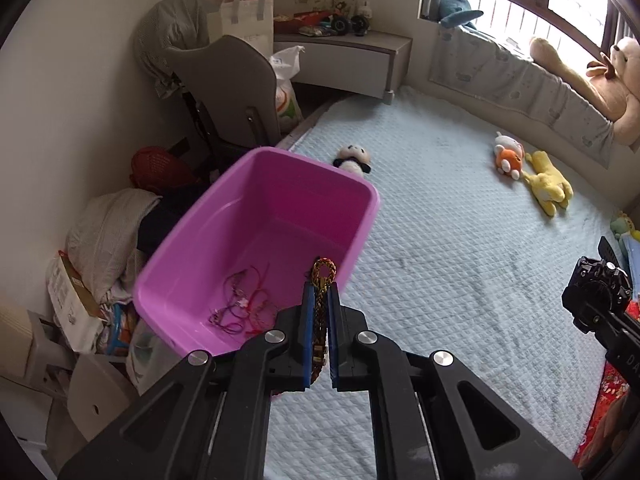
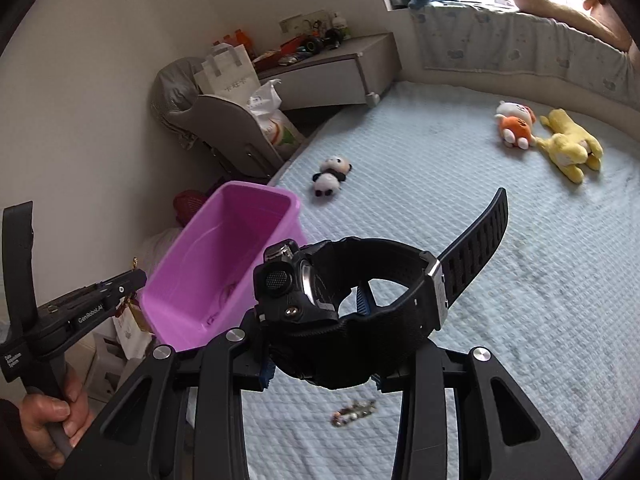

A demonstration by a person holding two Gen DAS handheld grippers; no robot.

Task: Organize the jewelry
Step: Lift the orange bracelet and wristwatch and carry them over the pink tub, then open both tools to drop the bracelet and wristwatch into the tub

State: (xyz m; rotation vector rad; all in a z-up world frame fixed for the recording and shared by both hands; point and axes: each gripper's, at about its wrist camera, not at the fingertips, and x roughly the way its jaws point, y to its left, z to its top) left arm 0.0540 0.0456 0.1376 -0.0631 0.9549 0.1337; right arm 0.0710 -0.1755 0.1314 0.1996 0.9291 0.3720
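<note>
My left hand-held gripper [image 1: 319, 300] is clamped on a braided bracelet [image 1: 322, 280] of gold, red and dark cord, whose looped end sticks up between the blue pads just over the near rim of the purple bin [image 1: 256, 240]. The bin sits at the left edge of the bed [image 1: 460, 260], and on its floor lies a tangle of thin red and pink string bracelets [image 1: 244, 308]. My right hand-held gripper [image 2: 320, 320] is closed on a chunky black watch [image 2: 344, 300], its strap looped across the fingers and the free end of the band pointing up to the right. The watch hangs above the quilt, just right of the bin. A small beaded piece [image 2: 354, 412] lies on the quilt beneath that gripper. Farther up the bed rest a panda plush [image 1: 354, 158], an orange-and-white plush [image 1: 508, 156] and a yellow plush [image 1: 546, 182].
</note>
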